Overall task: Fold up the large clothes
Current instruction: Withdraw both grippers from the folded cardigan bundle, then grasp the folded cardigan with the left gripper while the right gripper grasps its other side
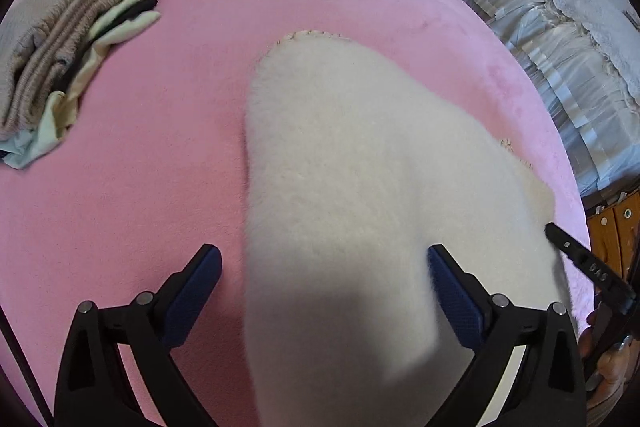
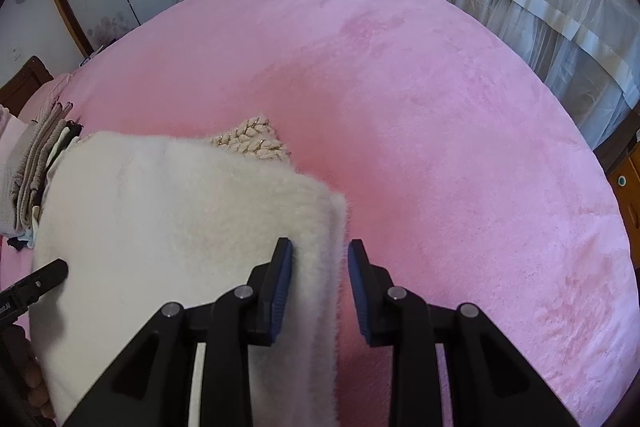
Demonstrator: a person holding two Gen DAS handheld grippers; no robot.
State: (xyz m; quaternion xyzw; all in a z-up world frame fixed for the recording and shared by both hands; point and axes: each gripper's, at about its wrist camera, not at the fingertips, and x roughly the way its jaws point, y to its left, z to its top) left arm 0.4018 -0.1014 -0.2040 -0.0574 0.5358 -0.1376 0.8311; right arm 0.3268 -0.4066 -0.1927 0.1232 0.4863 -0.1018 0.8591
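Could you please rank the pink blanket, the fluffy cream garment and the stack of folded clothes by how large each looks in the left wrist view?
1. pink blanket, spreading across most of the picture.
2. fluffy cream garment, though it lies nearest the camera, which enlarges it.
3. stack of folded clothes, smallest here but also farthest, so its true size against the garment is unsure.

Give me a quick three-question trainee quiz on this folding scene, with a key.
1. True or false: the left gripper is clamped shut on the cream fleece garment.
2. What lies between the right gripper fingers? A) the garment's edge B) a pillow C) nothing
3. What colour is the bed cover?

Key: 1 false, its fingers stand wide apart. 2 A. 3 pink.
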